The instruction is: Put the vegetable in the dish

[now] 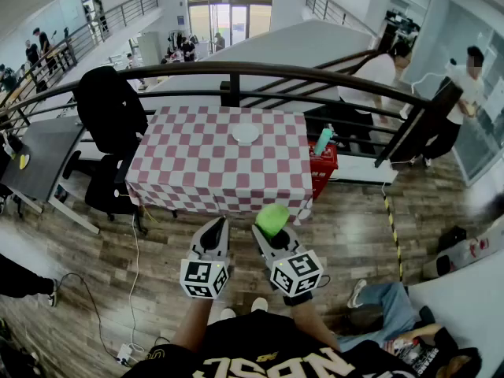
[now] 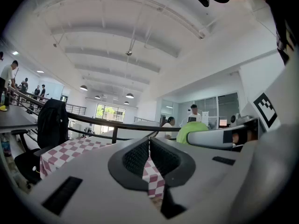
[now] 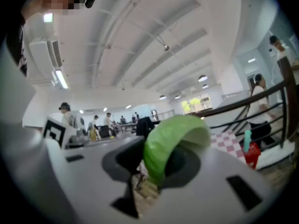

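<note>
The left tool (image 2: 149,143) looks out level, its two black ribbed pads (image 2: 138,157) pressed together with nothing between them. Past their tips lies the surface (image 2: 70,150) under a red-and-white checked cloth, with a dark railing (image 2: 107,123) running behind its far edge. A black jacket (image 2: 52,122) hangs by its left edge. To the right, a green vegetable (image 2: 189,127) sits at the tip of the right tool (image 2: 208,139).

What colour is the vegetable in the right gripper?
Bright green; the vegetable shows best in the right gripper view.
</note>
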Demonstrator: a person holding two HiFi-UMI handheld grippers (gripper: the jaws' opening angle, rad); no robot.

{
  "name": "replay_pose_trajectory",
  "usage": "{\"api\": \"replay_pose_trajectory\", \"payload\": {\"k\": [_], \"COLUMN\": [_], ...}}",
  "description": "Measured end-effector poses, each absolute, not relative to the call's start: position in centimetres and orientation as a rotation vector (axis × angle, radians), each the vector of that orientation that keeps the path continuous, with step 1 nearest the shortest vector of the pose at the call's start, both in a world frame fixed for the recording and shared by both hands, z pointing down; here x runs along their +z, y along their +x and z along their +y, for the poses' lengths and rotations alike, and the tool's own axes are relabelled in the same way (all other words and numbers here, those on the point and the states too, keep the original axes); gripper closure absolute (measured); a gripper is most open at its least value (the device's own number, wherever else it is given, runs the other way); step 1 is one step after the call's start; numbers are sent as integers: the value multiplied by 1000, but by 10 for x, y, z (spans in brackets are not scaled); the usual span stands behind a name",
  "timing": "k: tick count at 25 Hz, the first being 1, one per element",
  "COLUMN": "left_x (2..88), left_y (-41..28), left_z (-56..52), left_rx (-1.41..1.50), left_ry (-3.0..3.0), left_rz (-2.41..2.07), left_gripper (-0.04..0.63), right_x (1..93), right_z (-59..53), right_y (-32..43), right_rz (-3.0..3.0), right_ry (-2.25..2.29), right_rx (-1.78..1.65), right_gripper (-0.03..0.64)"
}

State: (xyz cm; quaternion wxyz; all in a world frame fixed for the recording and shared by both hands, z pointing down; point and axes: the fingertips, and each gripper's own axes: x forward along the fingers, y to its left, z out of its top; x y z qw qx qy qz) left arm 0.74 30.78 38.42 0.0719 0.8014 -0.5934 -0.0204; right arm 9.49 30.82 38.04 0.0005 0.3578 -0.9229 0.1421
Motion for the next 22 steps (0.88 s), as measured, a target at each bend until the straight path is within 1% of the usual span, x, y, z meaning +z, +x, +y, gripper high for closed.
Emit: {"api": "replay_pose_trajectory", "payload": {"k": [6, 13, 19, 22], "left_x": [390, 388, 386, 392], "left_y": [13, 41, 63, 72], "left_z": [289, 268, 254, 257], "left_rx": [-63, -66, -70, -52], "left_ry": [2407, 2449, 2479, 2497], "left_rz": [-1767, -1726, -1730, -1718], "left_gripper": [568, 568, 568, 568], "right_x": [386, 379, 373, 379], "right_z": [293, 273, 263, 261], "right_y": [103, 137, 156, 160], "right_rz": [-2886, -2882, -2937, -2977], "right_ry": [1138, 1223, 1215, 1190], "right_rx": [447, 422, 371, 407], "right_gripper": [505, 506, 505, 505]}}
